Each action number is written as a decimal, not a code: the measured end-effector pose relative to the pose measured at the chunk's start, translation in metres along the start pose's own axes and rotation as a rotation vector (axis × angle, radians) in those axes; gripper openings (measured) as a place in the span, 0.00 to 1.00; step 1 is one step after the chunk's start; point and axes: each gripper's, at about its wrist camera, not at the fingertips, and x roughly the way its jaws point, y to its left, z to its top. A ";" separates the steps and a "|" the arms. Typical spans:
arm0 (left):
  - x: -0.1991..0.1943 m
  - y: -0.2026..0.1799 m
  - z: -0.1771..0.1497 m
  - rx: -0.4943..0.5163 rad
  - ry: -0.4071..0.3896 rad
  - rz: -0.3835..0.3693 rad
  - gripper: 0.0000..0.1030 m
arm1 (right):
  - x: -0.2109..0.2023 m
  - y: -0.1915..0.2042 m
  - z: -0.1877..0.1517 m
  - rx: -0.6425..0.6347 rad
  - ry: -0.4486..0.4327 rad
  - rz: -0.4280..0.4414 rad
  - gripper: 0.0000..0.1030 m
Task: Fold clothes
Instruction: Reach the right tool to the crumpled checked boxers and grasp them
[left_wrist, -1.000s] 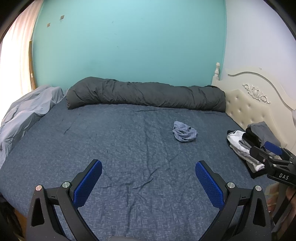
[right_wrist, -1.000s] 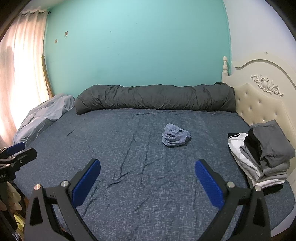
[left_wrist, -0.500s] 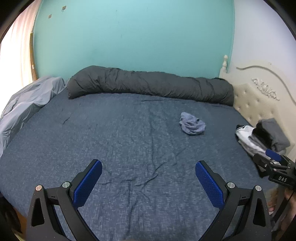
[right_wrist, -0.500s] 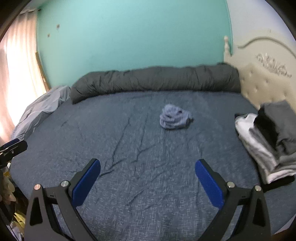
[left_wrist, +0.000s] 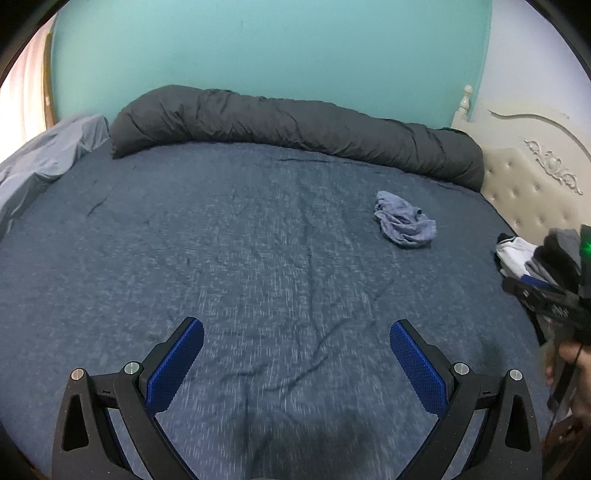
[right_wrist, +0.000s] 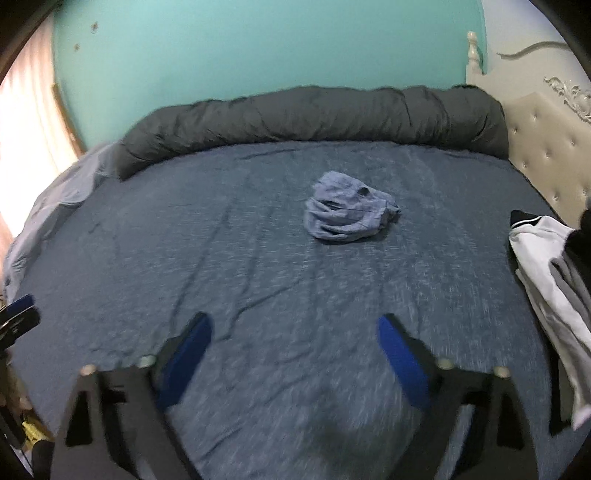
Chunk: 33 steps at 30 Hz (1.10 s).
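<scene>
A crumpled light blue garment (left_wrist: 404, 223) lies on the dark blue bed sheet (left_wrist: 221, 240), to the right of centre; in the right wrist view the garment (right_wrist: 347, 214) sits straight ahead. My left gripper (left_wrist: 295, 354) is open and empty, low over the near part of the bed. My right gripper (right_wrist: 293, 347) is open and empty, pointed at the garment from some distance. The right gripper also shows at the right edge of the left wrist view (left_wrist: 546, 299). The left gripper's tip shows at the left edge of the right wrist view (right_wrist: 18, 314).
A rolled dark grey duvet (left_wrist: 295, 129) lies along the far edge of the bed. A stack of folded clothes (right_wrist: 554, 280) sits at the right by the cream headboard (right_wrist: 546, 140). A light grey sheet (left_wrist: 40, 162) is bunched at the far left.
Both grippers have moved forward over the bed toward the garment, which looks larger and nearer. The right wrist view is blurred from motion. Both stay open.
</scene>
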 end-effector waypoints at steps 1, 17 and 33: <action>0.010 0.003 0.002 -0.005 0.001 0.000 1.00 | 0.014 -0.006 0.005 0.003 0.013 -0.012 0.83; 0.132 0.037 -0.007 -0.085 0.062 -0.050 1.00 | 0.189 -0.065 0.054 0.006 0.128 -0.108 0.86; 0.156 0.067 -0.027 -0.183 0.052 0.001 1.00 | 0.245 -0.064 0.081 0.023 0.099 -0.089 0.11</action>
